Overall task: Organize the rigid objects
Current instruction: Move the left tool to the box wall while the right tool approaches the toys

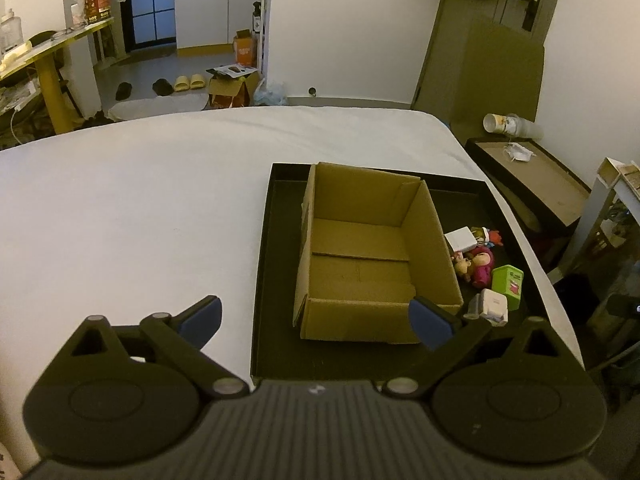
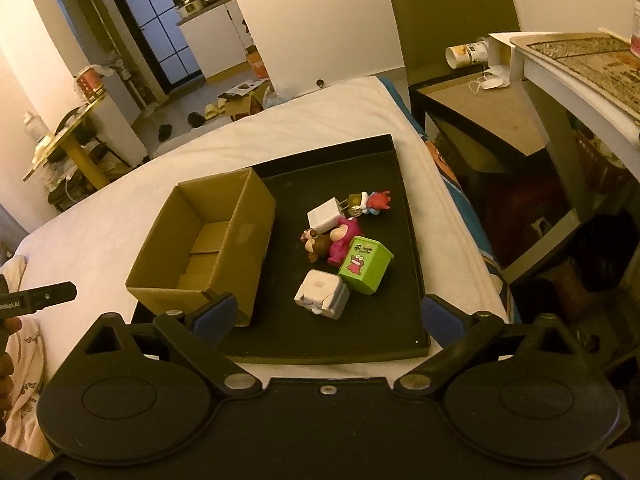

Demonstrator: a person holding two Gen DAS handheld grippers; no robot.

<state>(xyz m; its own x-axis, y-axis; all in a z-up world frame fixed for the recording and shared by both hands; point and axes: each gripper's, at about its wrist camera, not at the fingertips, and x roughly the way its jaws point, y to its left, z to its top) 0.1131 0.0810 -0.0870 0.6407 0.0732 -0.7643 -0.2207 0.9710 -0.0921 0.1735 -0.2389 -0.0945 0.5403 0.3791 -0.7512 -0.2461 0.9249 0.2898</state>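
Both grippers, left gripper (image 1: 316, 322) and right gripper (image 2: 326, 316), jaws apart, holding nothing; empty cardboard box (image 2: 208, 240) along black tray (image 2: 412, 240) left edge, toys (image 2: 344, 240) clustered toward its right edge.

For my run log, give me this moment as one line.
left hand-held gripper: open, holds nothing | right hand-held gripper: open, holds nothing | cardboard box: empty, on black tray | toys: on tray beside box

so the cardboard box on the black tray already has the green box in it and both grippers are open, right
Not quite. The cardboard box is empty; the green box sits beside it on the black tray among the toys, as the right wrist view shows. The left gripper and the right gripper are indeed open.
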